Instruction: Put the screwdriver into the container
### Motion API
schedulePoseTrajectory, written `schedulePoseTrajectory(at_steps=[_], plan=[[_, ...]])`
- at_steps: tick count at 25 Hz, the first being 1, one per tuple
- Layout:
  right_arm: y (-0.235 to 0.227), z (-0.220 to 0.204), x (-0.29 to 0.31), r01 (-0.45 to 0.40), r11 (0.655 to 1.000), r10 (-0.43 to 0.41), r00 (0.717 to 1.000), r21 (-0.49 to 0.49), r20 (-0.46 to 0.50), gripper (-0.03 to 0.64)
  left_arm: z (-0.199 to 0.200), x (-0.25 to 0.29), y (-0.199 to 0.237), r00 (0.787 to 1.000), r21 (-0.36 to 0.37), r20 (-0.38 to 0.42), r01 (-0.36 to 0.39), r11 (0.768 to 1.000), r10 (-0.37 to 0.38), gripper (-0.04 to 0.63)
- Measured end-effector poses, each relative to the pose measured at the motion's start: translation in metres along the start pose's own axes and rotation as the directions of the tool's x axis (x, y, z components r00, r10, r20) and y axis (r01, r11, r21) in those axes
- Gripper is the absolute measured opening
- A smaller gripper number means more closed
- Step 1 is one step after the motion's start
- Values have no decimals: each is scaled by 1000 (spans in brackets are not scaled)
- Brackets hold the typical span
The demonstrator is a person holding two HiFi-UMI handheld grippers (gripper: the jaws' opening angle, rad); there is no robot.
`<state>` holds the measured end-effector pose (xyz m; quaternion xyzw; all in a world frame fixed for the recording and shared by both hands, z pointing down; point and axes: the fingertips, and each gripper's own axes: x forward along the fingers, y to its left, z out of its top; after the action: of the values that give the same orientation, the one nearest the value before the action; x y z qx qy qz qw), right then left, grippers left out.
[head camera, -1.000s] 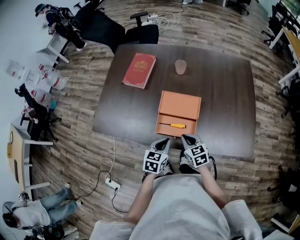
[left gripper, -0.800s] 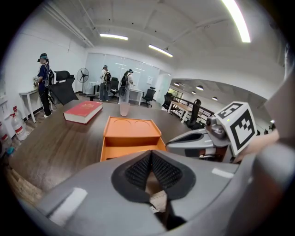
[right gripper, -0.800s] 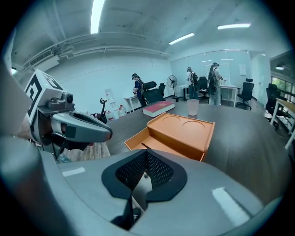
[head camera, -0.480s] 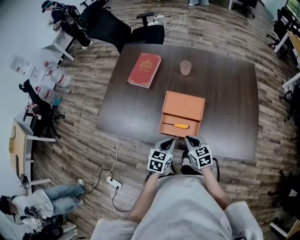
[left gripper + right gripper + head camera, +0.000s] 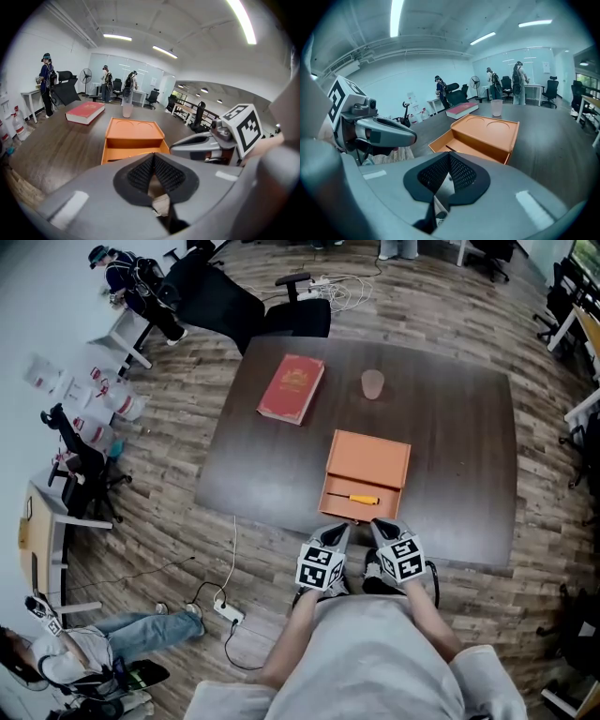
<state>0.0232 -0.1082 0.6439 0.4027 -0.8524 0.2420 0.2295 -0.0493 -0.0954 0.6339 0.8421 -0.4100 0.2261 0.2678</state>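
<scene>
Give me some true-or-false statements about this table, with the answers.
1. The screwdriver lies in the container's open front tray. True.
2. The left gripper holds the screwdriver. False: its jaws are together on nothing, at the table's near edge.
3. The book lies left of the cup. True.
4. The cup stands on the container. False: it stands on the table beyond it.
5. The right gripper is wide open. False: it is shut.
</scene>
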Motion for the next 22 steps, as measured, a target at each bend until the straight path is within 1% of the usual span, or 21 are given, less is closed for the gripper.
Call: schedulePoseTrajectory(at_steps=[15,17,20,22], plan=[[-1,-3,1,10,1000,-10,1000,22,-3,2,0,5,0,999,14,-20,30,999,-30,54],[0,-4,1,11,1000,-11,1000,25,-2,0,-1,5,2,999,3,-19,35,999,-35,54],[-3,-5,-2,17,999,-17,1000,28,5,1,-2,5,4,999,-33,-11,42,999,-42,54],[-5,-6,-5,21,999,-22,1000,31,11,2,-3,5,7,999,-35,-11,37,999,-38,54]])
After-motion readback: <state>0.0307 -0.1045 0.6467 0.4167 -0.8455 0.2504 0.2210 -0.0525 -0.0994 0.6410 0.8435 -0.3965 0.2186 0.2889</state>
